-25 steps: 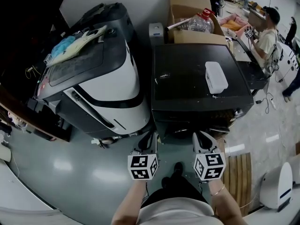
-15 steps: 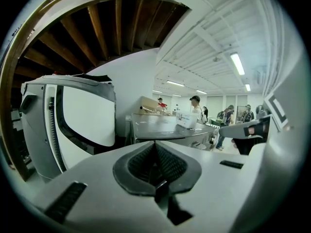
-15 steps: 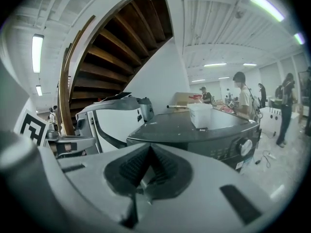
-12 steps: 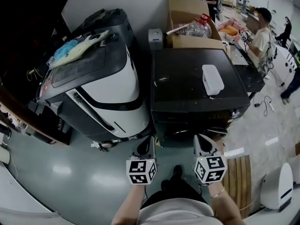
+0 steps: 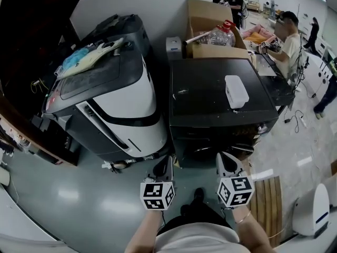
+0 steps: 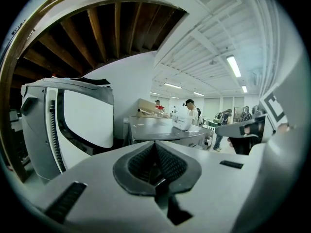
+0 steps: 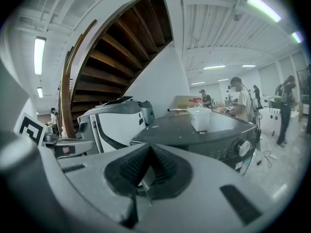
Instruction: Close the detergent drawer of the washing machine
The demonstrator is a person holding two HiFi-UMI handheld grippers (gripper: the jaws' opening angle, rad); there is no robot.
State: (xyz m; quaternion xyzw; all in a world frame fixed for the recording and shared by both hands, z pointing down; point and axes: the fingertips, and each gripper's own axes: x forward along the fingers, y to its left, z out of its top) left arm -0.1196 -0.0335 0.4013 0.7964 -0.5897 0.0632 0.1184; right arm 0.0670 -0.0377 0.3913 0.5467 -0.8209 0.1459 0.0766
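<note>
no readable text, labels too small

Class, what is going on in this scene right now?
A person stands before a black washing machine with a white plastic box on top, a gripper in each hand. The left tongs and right tongs are both shut and empty, short of the machine. The detergent drawer cannot be made out.

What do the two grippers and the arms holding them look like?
Both the left gripper and right gripper have pale grey tapering jaws with dark ribbed pads, and each carries a white cube bearing black square markers. The forearms are bare; a thin bracelet circles the right wrist.
</note>
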